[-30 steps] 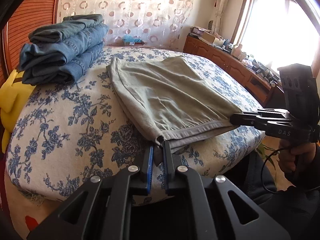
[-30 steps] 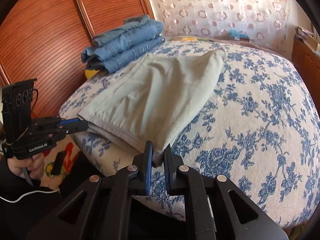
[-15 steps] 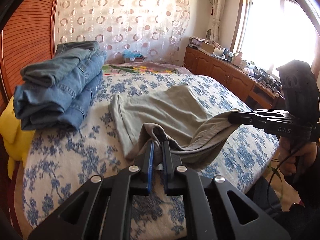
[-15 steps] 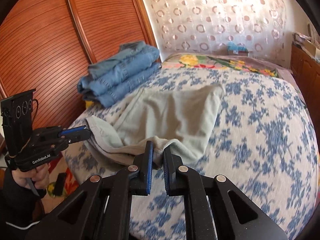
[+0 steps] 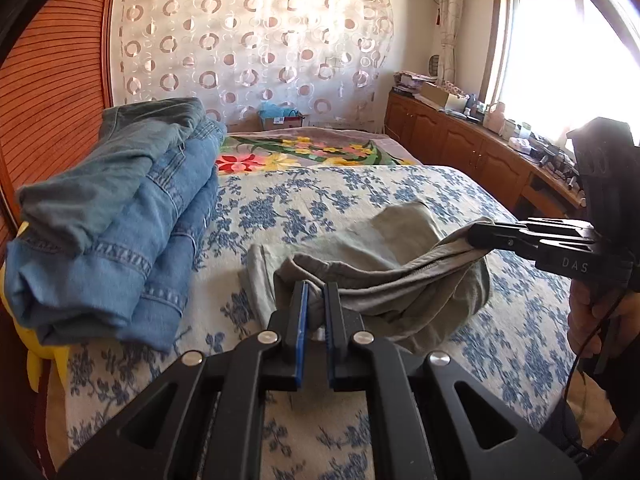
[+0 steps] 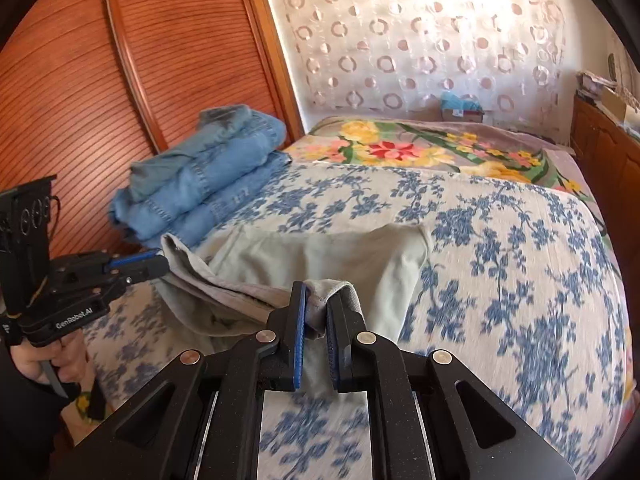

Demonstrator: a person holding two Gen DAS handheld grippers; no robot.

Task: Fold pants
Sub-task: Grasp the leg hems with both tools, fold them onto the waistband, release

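We carry the khaki pants' [image 5: 400, 280] hem, pinched by left gripper [image 5: 315, 304] and right gripper [image 6: 316, 312], mid-fold; next, lay it squarely over the far end.

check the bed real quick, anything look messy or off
Nothing stands out. The grey-green pants hang mid-fold between the left claw and right claw, so the sagging edge is expected. The folded jeans sit stacked neatly on the floral bedspread.

Jeans stack [image 5: 116, 216] left of pants [image 5: 400, 264]
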